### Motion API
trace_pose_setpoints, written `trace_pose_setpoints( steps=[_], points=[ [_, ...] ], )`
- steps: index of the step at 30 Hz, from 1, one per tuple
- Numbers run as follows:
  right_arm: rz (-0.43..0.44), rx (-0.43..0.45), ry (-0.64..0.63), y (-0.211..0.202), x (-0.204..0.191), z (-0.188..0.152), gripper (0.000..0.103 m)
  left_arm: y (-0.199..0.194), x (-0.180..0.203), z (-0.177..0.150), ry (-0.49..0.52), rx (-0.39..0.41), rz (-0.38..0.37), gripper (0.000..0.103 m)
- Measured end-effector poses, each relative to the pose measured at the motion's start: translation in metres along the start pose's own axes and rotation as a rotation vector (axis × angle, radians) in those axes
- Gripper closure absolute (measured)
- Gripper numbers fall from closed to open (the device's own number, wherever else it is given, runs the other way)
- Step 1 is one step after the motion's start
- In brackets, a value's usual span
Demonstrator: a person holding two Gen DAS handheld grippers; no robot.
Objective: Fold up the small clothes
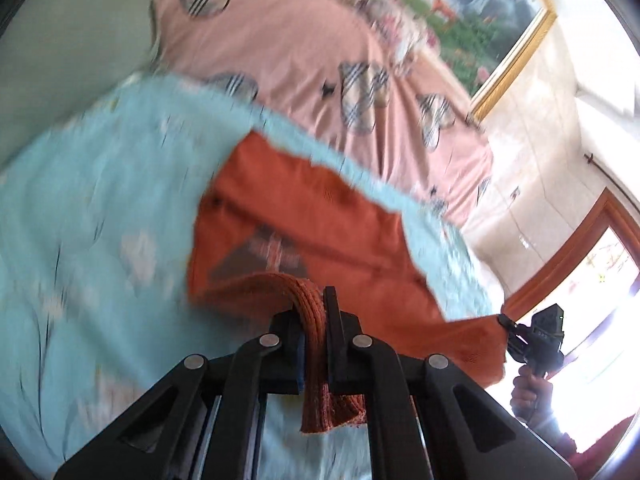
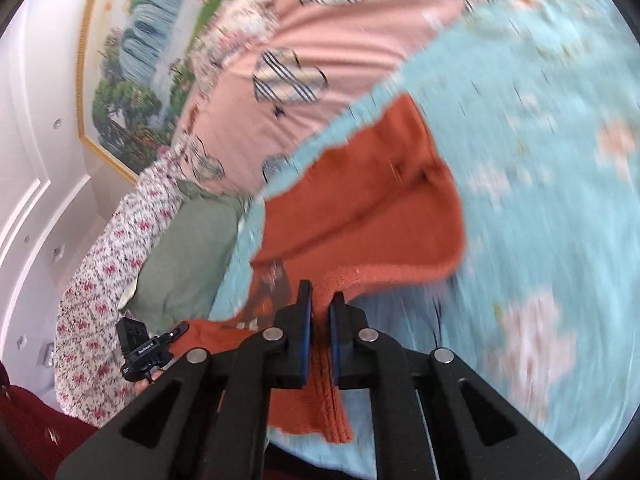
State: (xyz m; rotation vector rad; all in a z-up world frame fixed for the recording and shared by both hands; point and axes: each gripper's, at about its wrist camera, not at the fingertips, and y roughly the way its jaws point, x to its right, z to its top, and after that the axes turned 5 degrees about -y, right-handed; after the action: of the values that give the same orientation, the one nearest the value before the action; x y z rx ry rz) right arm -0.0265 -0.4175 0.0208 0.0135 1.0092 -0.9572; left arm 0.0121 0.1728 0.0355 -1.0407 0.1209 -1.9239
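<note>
An orange knitted garment (image 1: pixel 304 216) is lifted over a light blue floral bed cover (image 1: pixel 100 200). My left gripper (image 1: pixel 316 304) is shut on its ribbed edge, which hangs down between the fingers. My right gripper (image 2: pixel 320 300) is shut on another ribbed edge of the same garment (image 2: pixel 360 208). The right gripper also shows in the left wrist view (image 1: pixel 508 324) at the garment's far corner, and the left gripper shows in the right wrist view (image 2: pixel 180 330). The garment is stretched between the two. Both views are motion-blurred.
A pink sheet with checked heart patches (image 1: pixel 320 52) lies beyond the blue cover. A green pillow (image 2: pixel 192 248) and a floral pillow (image 2: pixel 100 280) sit at the bed's head. A framed landscape picture (image 1: pixel 480 12) hangs on the wall. A wooden-framed window (image 1: pixel 592 272) is at right.
</note>
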Motion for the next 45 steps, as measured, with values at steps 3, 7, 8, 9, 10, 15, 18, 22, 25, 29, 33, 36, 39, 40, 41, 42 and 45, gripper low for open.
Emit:
trace_pose_setpoints(
  steps=[3, 7, 8, 9, 10, 15, 18, 22, 25, 29, 33, 36, 39, 40, 41, 42, 45],
  points=[
    [-0.025, 0.031, -0.041, 0.012, -0.005, 0.032, 0.094, 0.018, 0.012, 0.032, 0.016, 0.047, -0.005, 0.098],
    [-0.112, 0.044, -0.095, 0.041, 0.002, 0.077, 0.094, 0.055, 0.024, 0.073, 0.058, 0.088, 0.034, 0.098],
    [-0.124, 0.043, -0.1, 0.048, 0.005, 0.084, 0.094, 0.067, 0.024, 0.084, 0.059, 0.087, 0.047, 0.098],
    [-0.143, 0.041, -0.103, 0.057, 0.01, 0.095, 0.094, 0.077, 0.023, 0.091, 0.056, 0.086, 0.052, 0.098],
    [-0.161, 0.037, -0.101, 0.068, 0.017, 0.105, 0.094, 0.09, 0.022, 0.101, 0.058, 0.089, 0.063, 0.098],
    [-0.214, 0.005, -0.056, 0.118, 0.051, 0.14, 0.094, 0.146, 0.006, 0.136, 0.06, 0.075, 0.13, 0.098],
    [-0.236, -0.024, -0.036, 0.146, 0.069, 0.153, 0.094, 0.179, -0.01, 0.148, 0.055, 0.045, 0.161, 0.098],
    [-0.283, -0.082, -0.012, 0.182, 0.093, 0.163, 0.094, 0.216, -0.034, 0.153, 0.041, 0.006, 0.2, 0.097],
    [-0.326, -0.132, 0.0, 0.204, 0.109, 0.163, 0.093, 0.248, -0.054, 0.155, 0.016, -0.029, 0.245, 0.097],
    [-0.342, -0.172, 0.035, 0.214, 0.123, 0.158, 0.091, 0.268, -0.067, 0.147, -0.002, -0.087, 0.267, 0.094],
    [-0.364, -0.121, -0.004, 0.186, 0.104, 0.149, 0.081, 0.248, -0.042, 0.11, 0.041, -0.117, 0.202, 0.071],
    [-0.286, -0.139, -0.129, 0.182, 0.068, 0.13, 0.081, 0.246, -0.019, 0.072, 0.089, -0.174, 0.15, 0.064],
    [-0.223, -0.334, -0.319, 0.216, 0.033, 0.097, 0.081, 0.266, 0.001, 0.04, 0.178, -0.263, 0.155, 0.064],
    [-0.233, -0.389, -0.378, 0.227, 0.026, 0.088, 0.081, 0.274, 0.007, 0.036, 0.227, -0.271, 0.188, 0.064],
    [-0.257, -0.451, -0.447, 0.242, 0.02, 0.08, 0.081, 0.281, 0.009, 0.037, 0.26, -0.274, 0.211, 0.064],
    [-0.278, -0.481, -0.485, 0.251, 0.02, 0.077, 0.081, 0.289, 0.009, 0.042, 0.281, -0.279, 0.228, 0.064],
    [-0.32, -0.474, -0.507, 0.266, 0.029, 0.096, 0.084, 0.315, 0.002, 0.075, 0.297, -0.285, 0.276, 0.067]
  ],
)
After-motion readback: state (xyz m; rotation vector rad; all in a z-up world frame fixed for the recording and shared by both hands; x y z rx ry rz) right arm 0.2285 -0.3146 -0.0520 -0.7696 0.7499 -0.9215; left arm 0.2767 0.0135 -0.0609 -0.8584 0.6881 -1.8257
